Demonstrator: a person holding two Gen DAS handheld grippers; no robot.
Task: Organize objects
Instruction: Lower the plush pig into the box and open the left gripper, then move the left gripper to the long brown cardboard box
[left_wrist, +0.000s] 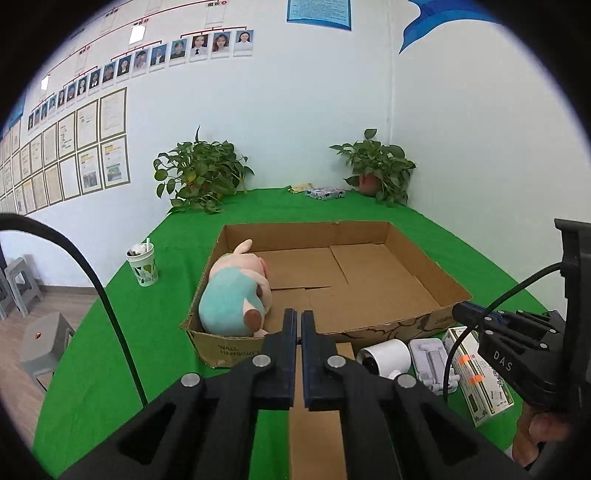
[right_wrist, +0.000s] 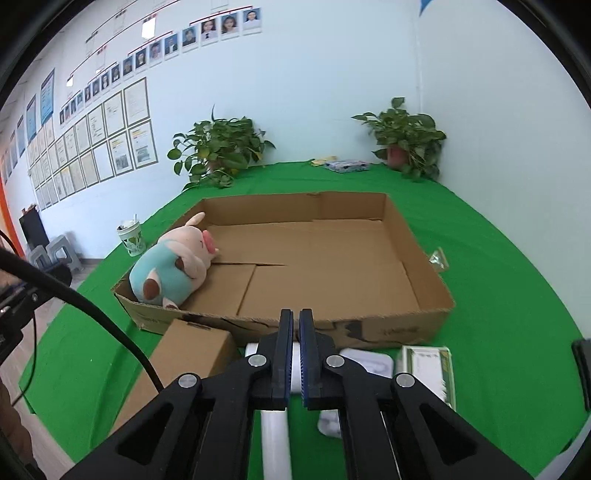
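Both hand-held grippers, left hand-held gripper (left_wrist: 299, 317) and right hand-held gripper (right_wrist: 296, 317), are sitting narrow and empty; the white cylinder (left_wrist: 386, 356), lower centre, is looking rigid, slippery — grasp midway.

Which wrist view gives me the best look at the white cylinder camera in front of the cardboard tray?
The left wrist view: the white cylinder camera lies in clear sight, dark lens end showing, beside the white stand. In the right wrist view it sits directly under the right tongs, mostly hidden; only strips of white body show.

An office is showing itself: staff portrait photos (left_wrist: 207, 46) and framed certificates (left_wrist: 88, 147) are hanging on the wall, potted plants (right_wrist: 219, 147) sitting below.
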